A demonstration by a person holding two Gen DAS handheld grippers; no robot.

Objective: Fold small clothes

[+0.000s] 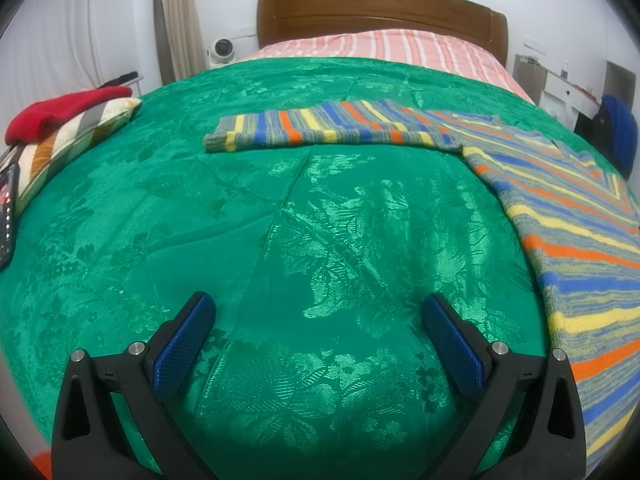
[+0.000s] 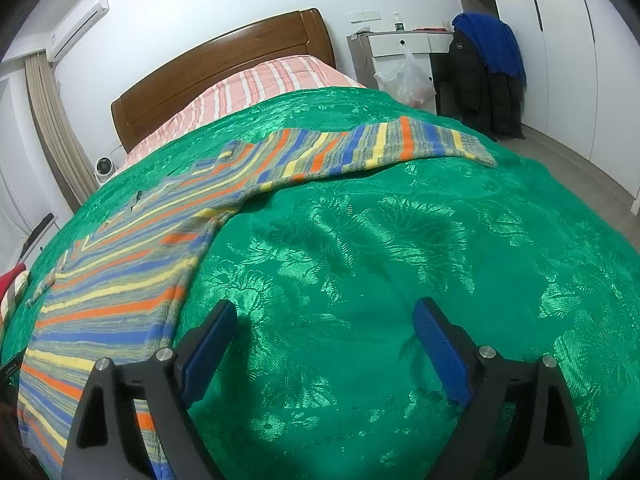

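Observation:
A striped knit sweater (image 1: 568, 224) in blue, orange, yellow and grey lies spread flat on the green bedspread (image 1: 280, 240). One sleeve (image 1: 320, 130) stretches out to the left across the bed. In the right wrist view the sweater (image 2: 120, 272) fills the left side, its other sleeve (image 2: 380, 146) reaching right. My left gripper (image 1: 318, 308) hovers open over bare bedspread, left of the sweater's body. My right gripper (image 2: 326, 312) is open too, with only green bedspread (image 2: 400, 260) between its blue pads; its left finger (image 2: 208, 348) sits at the sweater's hem edge.
A striped pillow (image 1: 72, 140) with a red garment (image 1: 64, 114) on it lies at the bed's left edge, a phone (image 1: 6, 212) beside it. Wooden headboard (image 1: 380, 12) at the far end. Right of the bed stand a desk (image 2: 408, 40), a plastic bag (image 2: 408, 76) and hanging coats (image 2: 488, 72).

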